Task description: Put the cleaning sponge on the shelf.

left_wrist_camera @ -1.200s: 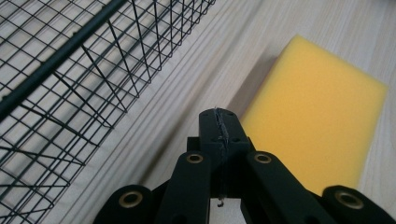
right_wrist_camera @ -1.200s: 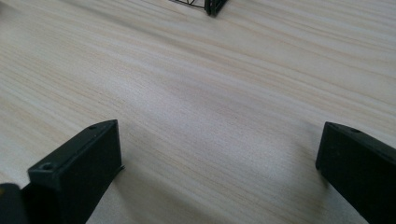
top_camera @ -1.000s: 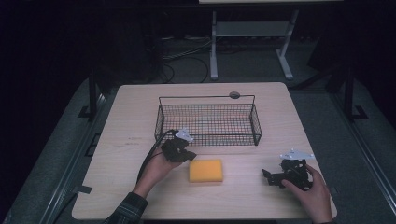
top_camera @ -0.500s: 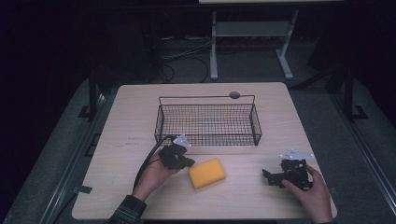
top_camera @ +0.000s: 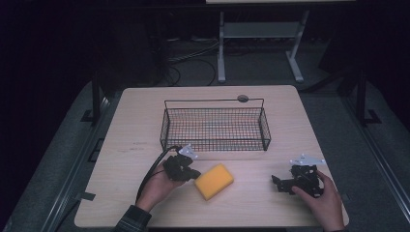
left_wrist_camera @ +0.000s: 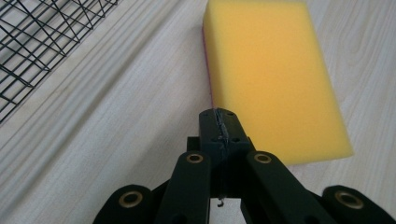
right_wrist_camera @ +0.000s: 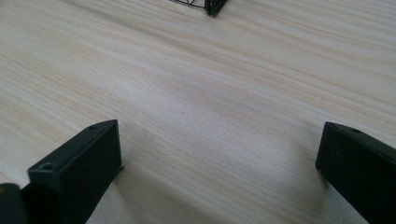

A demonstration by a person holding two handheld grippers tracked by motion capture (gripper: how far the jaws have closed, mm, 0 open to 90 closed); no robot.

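So the main thing here is a sponge, a chunky yellow foam block with squared edges and a matte, fine-pored surface. In the high view it lies flat on the table, lower centre of the frame, turned at a slant. In the left gripper view you can spot a thin pinkish strip along its left side edge, upper middle of that frame.

The left gripper sits just left of the sponge in the high view, held in a hand that comes up from the bottom edge. Its black jaws are pressed fully together with nothing between them, and in the left gripper view the closed tip sits right against the sponge's near corner; it looks like it's touching, but I can't say for sure. The linkage arms behind the tip are smooth black plastic with brass-coloured rivets.

The right gripper is at the lower right of the high view, well apart from the sponge. Its jaws stand wide, two blocky black pads at the bottom corners of the right gripper view with bare tabletop between them.

The table is pale wood-grain laminate with rounded corners. A basket of thin black wire mesh, long and rectangular, stands in the middle of the high view, just above the sponge.
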